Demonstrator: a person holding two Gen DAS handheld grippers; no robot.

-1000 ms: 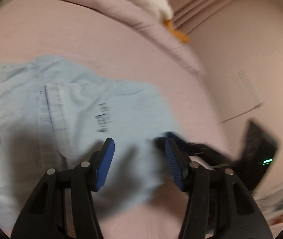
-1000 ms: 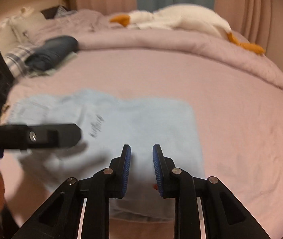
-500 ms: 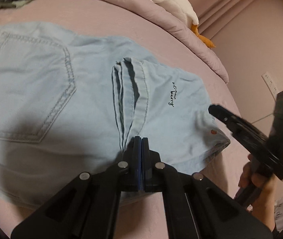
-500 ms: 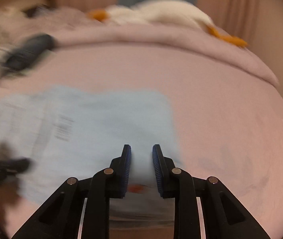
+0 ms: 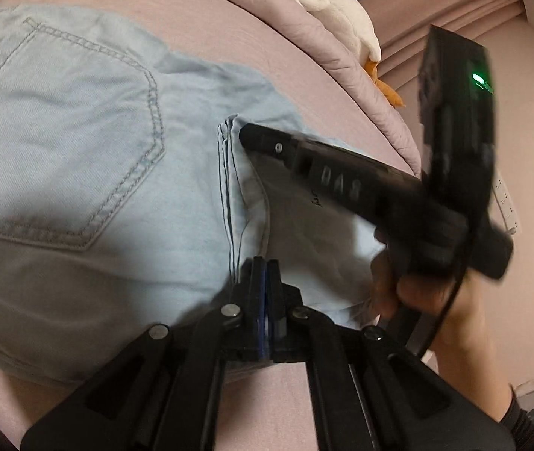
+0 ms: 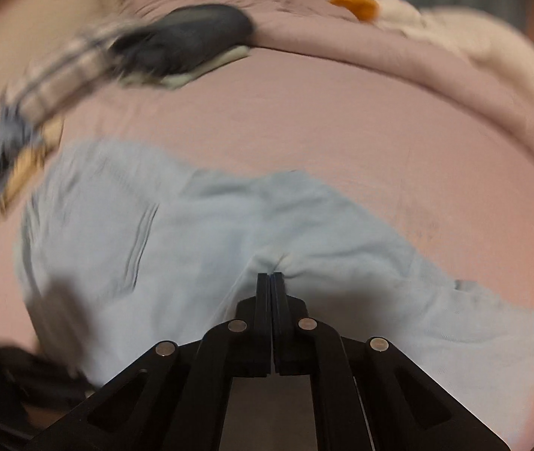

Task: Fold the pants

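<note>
Light blue denim pants point(image 5: 79, 143) lie partly folded on a pink bed, back pocket up at the left, leg hems stacked across the middle. My left gripper point(image 5: 265, 263) is shut on the near end of the hem edge. My right gripper point(image 5: 246, 135) reaches across the folded leg from the right, blurred by motion. In the right wrist view my right gripper point(image 6: 270, 276) is shut on a pinch of the pants point(image 6: 199, 240), which bunch at its tips.
A white plush goose point(image 5: 327, 7) lies on the rolled pink duvet point(image 5: 267, 3) at the far side. Folded dark and plaid clothes point(image 6: 176, 45) sit at the bed's far left. The bed's pink sheet point(image 6: 342, 124) spreads beyond the pants.
My right gripper swung left over the folded leg and closed on the fabric. My left gripper closed on the hem half a second ago and still holds it.
</note>
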